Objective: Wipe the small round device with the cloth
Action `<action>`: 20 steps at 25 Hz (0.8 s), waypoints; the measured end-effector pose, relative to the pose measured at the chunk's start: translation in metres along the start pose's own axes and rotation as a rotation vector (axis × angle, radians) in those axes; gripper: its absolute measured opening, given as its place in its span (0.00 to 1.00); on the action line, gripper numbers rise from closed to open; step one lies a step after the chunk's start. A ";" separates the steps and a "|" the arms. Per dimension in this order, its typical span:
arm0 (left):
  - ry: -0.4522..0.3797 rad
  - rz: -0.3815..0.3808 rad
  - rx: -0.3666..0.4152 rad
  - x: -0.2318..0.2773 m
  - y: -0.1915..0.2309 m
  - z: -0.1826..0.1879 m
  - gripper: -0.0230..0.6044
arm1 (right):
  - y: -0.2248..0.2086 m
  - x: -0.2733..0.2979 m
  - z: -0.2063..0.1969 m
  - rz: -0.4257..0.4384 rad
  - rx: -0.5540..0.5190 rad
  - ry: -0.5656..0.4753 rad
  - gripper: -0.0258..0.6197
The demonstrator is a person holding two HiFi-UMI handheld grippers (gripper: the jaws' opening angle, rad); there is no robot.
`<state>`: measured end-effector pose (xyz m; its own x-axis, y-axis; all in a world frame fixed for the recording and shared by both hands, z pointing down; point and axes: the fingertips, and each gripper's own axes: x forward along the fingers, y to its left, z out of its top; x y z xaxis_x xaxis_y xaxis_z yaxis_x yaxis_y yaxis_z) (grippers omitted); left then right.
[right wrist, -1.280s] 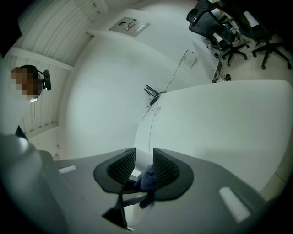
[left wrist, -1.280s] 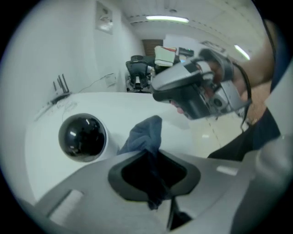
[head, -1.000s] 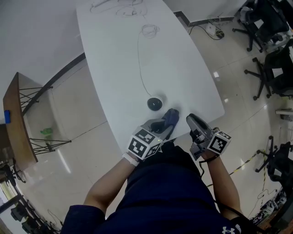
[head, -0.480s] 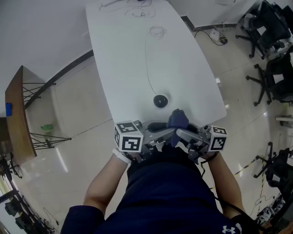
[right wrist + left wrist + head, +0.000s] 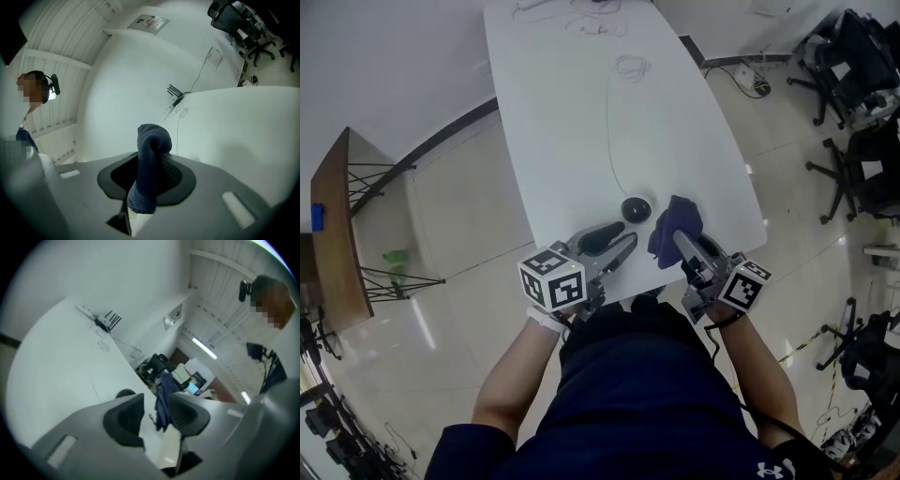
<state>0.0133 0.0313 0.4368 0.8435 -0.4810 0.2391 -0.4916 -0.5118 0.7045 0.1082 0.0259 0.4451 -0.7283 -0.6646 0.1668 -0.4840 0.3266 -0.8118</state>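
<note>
The handover is done. A second ago the left gripper [image 5: 617, 246] carried the cloth. Its jaws have just been opening, and they now stand apart with nothing between them, over the near edge of the long white table [image 5: 553, 122].

Just beyond it, the small round black device [image 5: 637, 208] sits on the table close to that near edge. A thin cable [image 5: 608, 112] runs from it toward the far end.

To its right, the dark blue knitted cloth [image 5: 675, 225] bunches up from the right gripper [image 5: 684, 248], whose jaws have just been closing and now pinch it. The cloth looks near the device but not touching, so wiping has not begun.

The marker cubes [image 5: 552, 279] carry only black-and-white squares, and no words are legible anywhere.
</note>
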 end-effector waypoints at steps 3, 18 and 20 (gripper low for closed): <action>-0.007 0.177 0.144 0.000 0.028 0.019 0.23 | 0.008 0.024 0.007 -0.013 0.032 -0.031 0.19; 0.030 0.303 0.227 0.036 0.056 0.022 0.18 | -0.038 0.038 -0.055 -0.186 0.273 -0.019 0.19; 0.035 0.300 0.226 0.037 0.057 0.021 0.18 | -0.045 0.037 -0.061 -0.193 0.313 -0.014 0.19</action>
<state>0.0122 -0.0309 0.4715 0.6597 -0.6107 0.4380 -0.7500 -0.4978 0.4355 0.0733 0.0274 0.5214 -0.6307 -0.7035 0.3277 -0.4383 -0.0255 -0.8984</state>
